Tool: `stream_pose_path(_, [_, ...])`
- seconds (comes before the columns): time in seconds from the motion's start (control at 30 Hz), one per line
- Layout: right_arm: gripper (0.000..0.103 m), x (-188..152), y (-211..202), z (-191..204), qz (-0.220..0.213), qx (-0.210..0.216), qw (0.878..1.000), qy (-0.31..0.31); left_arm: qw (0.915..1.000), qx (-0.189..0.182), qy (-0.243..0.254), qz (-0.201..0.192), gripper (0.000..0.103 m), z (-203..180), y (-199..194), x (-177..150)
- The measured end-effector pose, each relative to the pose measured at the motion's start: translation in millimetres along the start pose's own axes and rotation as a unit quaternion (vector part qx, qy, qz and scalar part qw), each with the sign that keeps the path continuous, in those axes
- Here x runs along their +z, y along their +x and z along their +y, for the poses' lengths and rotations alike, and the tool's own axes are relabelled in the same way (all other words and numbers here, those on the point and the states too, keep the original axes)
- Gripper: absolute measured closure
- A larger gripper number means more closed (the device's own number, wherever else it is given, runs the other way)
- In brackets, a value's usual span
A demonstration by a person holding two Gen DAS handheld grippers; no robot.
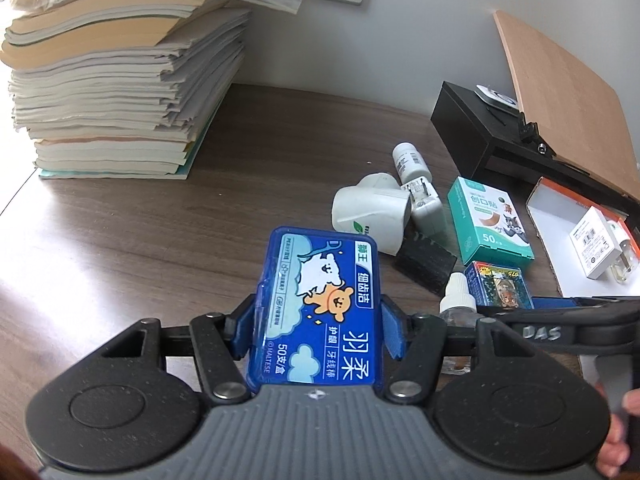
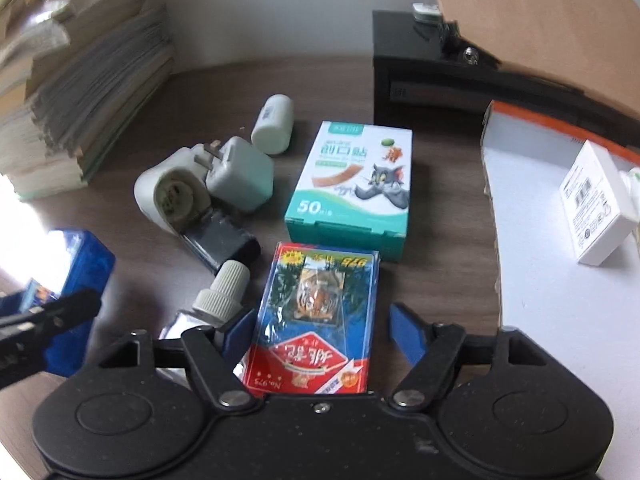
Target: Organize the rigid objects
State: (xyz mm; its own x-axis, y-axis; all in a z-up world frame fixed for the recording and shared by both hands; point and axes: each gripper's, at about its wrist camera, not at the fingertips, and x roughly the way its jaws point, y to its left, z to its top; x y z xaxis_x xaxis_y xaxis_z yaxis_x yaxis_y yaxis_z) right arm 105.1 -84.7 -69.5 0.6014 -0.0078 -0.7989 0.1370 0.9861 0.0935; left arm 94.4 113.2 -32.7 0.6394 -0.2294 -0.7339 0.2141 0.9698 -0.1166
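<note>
My left gripper [image 1: 318,328] is shut on a blue floss-pick box [image 1: 316,308], which it holds above the brown desk with a blue pad pressed on each long side. In the right wrist view that box [image 2: 80,264] shows at the far left. My right gripper [image 2: 324,334] is open and straddles a red-and-blue playing-card box [image 2: 316,312] with a tiger picture, which lies flat on the desk. The left pad sits close to the card box. A clear gap separates the right pad from it.
Near the card box lie a green plaster box [image 2: 352,188], a small white-capped bottle [image 2: 222,294], a black block [image 2: 224,246], a white plug [image 2: 242,178], a rounded white device [image 2: 172,196] and a pill bottle [image 2: 274,124]. An orange-rimmed white tray [image 2: 540,280] holds an adapter [image 2: 596,216]. Paper stack [image 1: 112,92] at the left, black stand [image 1: 476,128] behind.
</note>
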Motion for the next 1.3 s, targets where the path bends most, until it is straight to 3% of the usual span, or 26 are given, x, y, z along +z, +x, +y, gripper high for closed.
stream_pose_path(0.03, [0.019, -1, 1, 1, -0.004, -0.001, 1.000, -0.003, 1.0000, 0.002, -0.001, -0.001, 0.041, 0, 0, 0])
stream_pose_path(0.07, [0.029, -1, 2, 2, -0.008, -0.004, 1.000, -0.005, 1.0000, 0.002, -0.002, -0.001, 0.041, -1, -1, 0])
stream_pose_path(0.13, [0.032, -2, 0, 3, -0.017, -0.012, 1.000, -0.015, 1.0000, 0.003, -0.003, -0.003, 0.041, -3, -2, 0])
stream_pose_path(0.67, [0.032, 2, -69, -29, -0.069, -0.013, 0.998, 0.002, 0.9996, -0.022, 0.009, -0.015, 0.041, -56, -20, 7])
stream_pose_path(1.3, [0.032, -39, -148, -143, -0.101, -0.076, 0.989, 0.075, 0.9912, -0.107, 0.073, -0.027, 0.041, -184, -37, -7])
